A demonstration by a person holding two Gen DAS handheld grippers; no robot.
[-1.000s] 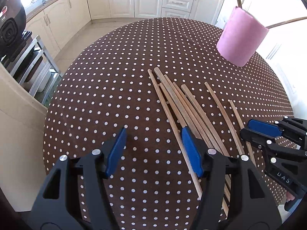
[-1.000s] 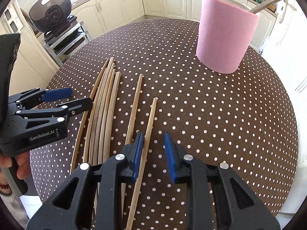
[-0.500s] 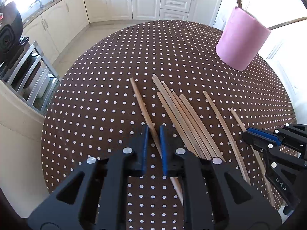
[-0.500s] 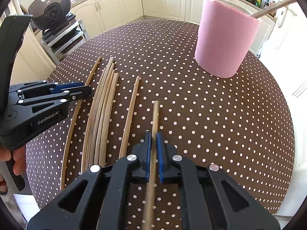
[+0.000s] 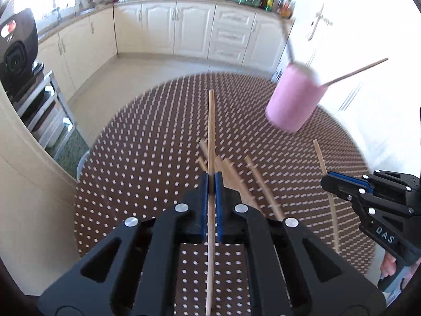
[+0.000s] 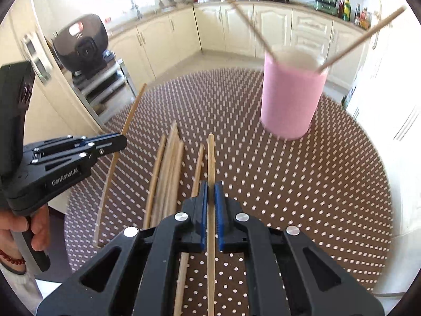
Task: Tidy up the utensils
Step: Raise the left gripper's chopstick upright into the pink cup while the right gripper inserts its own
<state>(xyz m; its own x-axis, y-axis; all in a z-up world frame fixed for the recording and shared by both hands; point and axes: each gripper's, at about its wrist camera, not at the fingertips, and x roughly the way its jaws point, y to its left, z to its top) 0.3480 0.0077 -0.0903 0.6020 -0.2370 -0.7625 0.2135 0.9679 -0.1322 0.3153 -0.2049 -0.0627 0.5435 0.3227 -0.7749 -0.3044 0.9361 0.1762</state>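
Observation:
My left gripper (image 5: pixel 211 177) is shut on one wooden chopstick (image 5: pixel 211 121), held off the table and pointing away from me. My right gripper (image 6: pixel 211 185) is likewise shut on a chopstick (image 6: pixel 211 155) lifted above the cloth. Each gripper shows in the other's view: the right one (image 5: pixel 326 181) with its stick (image 5: pixel 319 155), the left one (image 6: pixel 123 138) with its stick (image 6: pixel 133 110). Several loose chopsticks (image 6: pixel 168 171) lie side by side on the brown dotted table (image 6: pixel 302 184). A pink cup (image 6: pixel 290 97) stands at the far right with two sticks (image 6: pixel 363 36) leaning in it.
A black appliance (image 6: pixel 81 44) sits on a metal rack left of the table. Cream cabinets (image 5: pixel 194 29) line the far wall. A person's hand (image 6: pixel 31 226) grips the left tool's handle. The table's round edge curves close on both sides.
Both grippers closed, each on one chopstick, then rose and lifted the sticks off the table. The cup now sits farther off in both views.

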